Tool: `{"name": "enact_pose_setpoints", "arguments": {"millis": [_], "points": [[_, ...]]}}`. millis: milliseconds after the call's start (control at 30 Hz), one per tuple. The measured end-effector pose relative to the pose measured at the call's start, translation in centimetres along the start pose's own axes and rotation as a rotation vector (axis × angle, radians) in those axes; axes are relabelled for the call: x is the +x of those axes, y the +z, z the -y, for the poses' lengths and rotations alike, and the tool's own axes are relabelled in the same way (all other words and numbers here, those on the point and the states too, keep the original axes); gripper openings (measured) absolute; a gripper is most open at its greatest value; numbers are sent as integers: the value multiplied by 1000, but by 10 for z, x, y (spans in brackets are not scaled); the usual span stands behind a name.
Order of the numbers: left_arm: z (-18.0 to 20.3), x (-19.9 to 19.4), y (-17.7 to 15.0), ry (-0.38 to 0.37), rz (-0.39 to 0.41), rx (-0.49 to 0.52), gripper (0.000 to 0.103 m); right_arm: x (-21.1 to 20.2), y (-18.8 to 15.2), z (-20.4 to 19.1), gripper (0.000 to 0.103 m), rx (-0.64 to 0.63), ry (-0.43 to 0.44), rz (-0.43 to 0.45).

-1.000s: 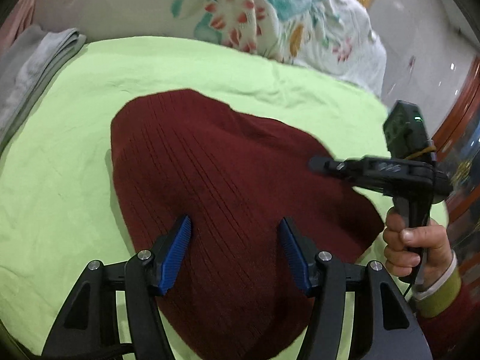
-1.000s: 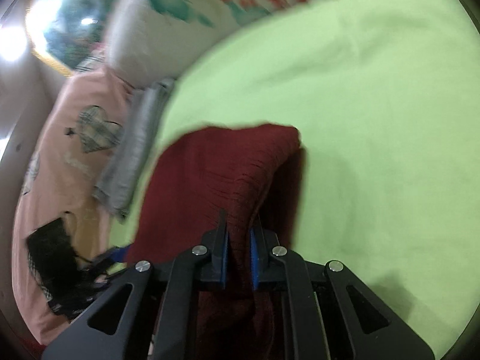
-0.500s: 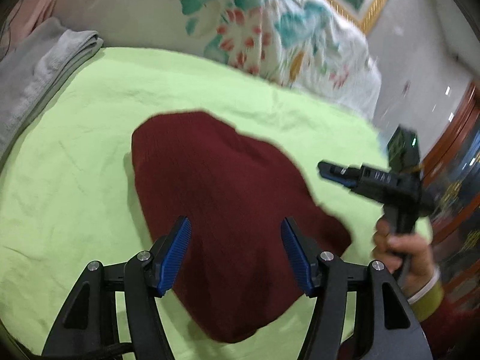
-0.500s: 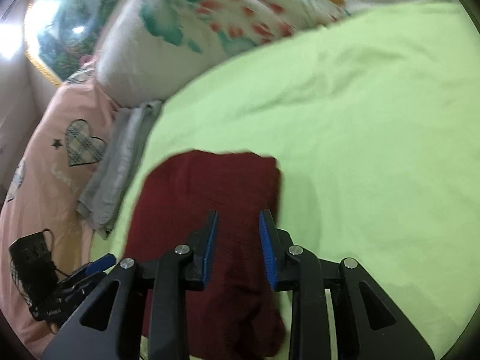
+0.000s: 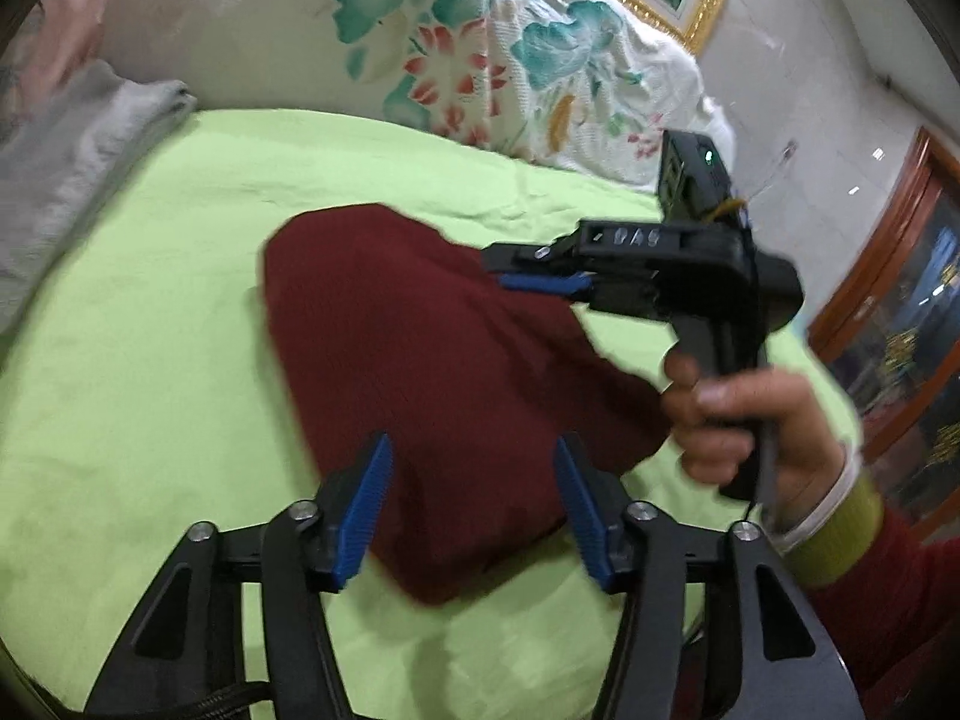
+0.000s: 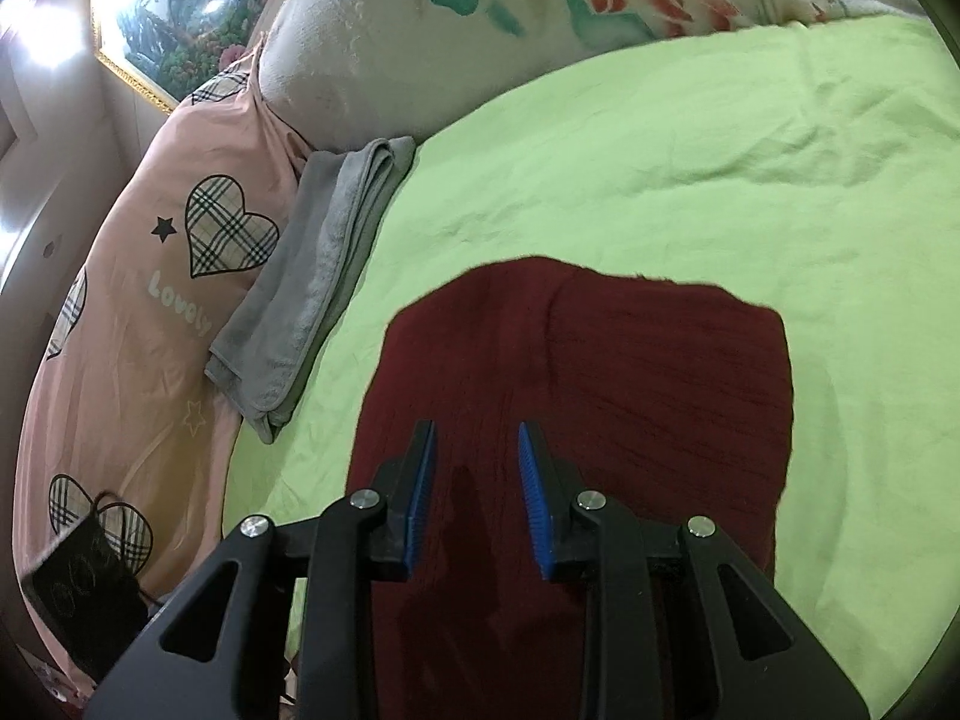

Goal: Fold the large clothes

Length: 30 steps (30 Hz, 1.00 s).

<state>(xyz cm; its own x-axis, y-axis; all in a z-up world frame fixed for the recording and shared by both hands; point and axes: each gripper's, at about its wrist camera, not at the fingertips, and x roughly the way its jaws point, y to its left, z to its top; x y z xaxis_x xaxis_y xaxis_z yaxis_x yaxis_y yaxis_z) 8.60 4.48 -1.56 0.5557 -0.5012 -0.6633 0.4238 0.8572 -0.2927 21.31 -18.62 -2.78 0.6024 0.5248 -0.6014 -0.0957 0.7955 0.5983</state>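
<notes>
A dark red knitted garment (image 5: 432, 372) lies folded into a compact block on the light green bedsheet (image 5: 150, 360); it also shows in the right wrist view (image 6: 630, 396). My left gripper (image 5: 471, 504) is open and empty above the garment's near end. My right gripper (image 6: 477, 495) is open and empty, hovering over the garment's near part. In the left wrist view the right gripper (image 5: 510, 270) reaches in from the right above the garment's far edge, held by a hand.
A folded grey towel (image 6: 318, 288) lies at the sheet's left edge beside a pink quilt with plaid hearts (image 6: 150, 312). A floral white pillow (image 5: 420, 48) lies along the far side. A wooden cabinet (image 5: 900, 300) stands to the right. A black device (image 6: 84, 606) rests on the quilt.
My right gripper has opened and let go of the red garment's fold, which now lies flat. Both grippers have pulled back from the garment.
</notes>
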Motion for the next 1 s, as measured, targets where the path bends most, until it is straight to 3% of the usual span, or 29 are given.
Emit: {"name": "enact_pose_setpoints", "arguments": {"millis": [167,300,367,400,433,467,533,600,700,767,867,1000], "points": [[18,6,-33,156,-19,93,65,-5,-17,7,29,33,12,10],[35,28,-44,383,-21,202,65,-21,-43,-3,29,-1,41,28],[39,38,-50,442,-21,232,64,-26,-56,-9,29,-25,60,23],[38,43,-52,463,-27,232,61,-28,-62,-10,29,-36,67,21],[37,48,-53,481,-31,230,50,-28,-70,-11,29,-48,75,11],[37,50,-55,480,-32,228,33,-26,-75,-10,29,-54,69,3],[35,53,-57,509,-31,219,25,-20,-82,-3,29,-58,-3,-15],[32,53,-61,531,-35,223,22,-13,-87,10,22,-54,-75,-31],[26,54,-64,518,-60,215,21,-11,-87,24,7,-22,-78,-35],[27,50,-66,496,-66,212,21,-11,-86,24,6,-35,-92,-40],[22,36,-62,376,-79,192,28,-14,-85,21,6,-41,-94,-42],[11,-6,-56,212,-35,165,28,-28,-80,15,11,-36,-61,-24]]}}
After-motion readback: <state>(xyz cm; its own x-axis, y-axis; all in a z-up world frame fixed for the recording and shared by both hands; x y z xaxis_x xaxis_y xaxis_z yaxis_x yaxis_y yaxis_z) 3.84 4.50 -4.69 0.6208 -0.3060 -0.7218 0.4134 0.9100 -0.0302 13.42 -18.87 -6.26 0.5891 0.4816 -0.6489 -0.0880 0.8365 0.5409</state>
